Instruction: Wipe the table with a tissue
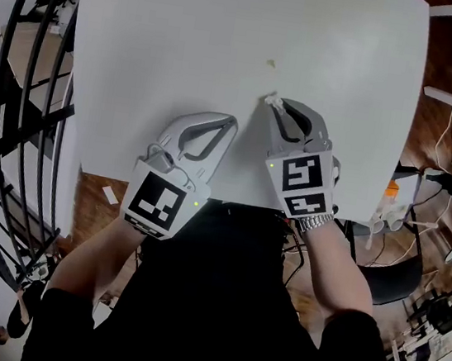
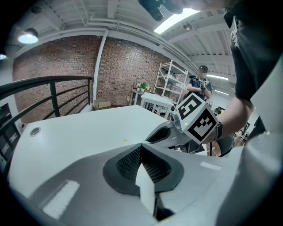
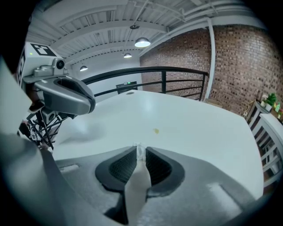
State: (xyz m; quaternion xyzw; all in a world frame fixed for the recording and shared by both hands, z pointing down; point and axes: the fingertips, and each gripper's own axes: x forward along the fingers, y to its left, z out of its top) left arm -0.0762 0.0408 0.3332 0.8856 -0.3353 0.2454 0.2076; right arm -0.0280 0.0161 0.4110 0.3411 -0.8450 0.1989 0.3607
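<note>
My right claw is clamped tight on the tissue, a small crumpled white wad poking just past its tips. A yellowish speck lies on the white worktop a little ahead of that claw. My left claw, just beside it, has its jaws pressed together on nothing. Only the left gripper view shows a person standing far beyond the right claw; only the head view shows both claws together.

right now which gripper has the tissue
The right gripper: a scrap of white tissue is pinched at the tip of its jaws. The left gripper has its jaws shut, with no tissue showing at their tip.
</note>
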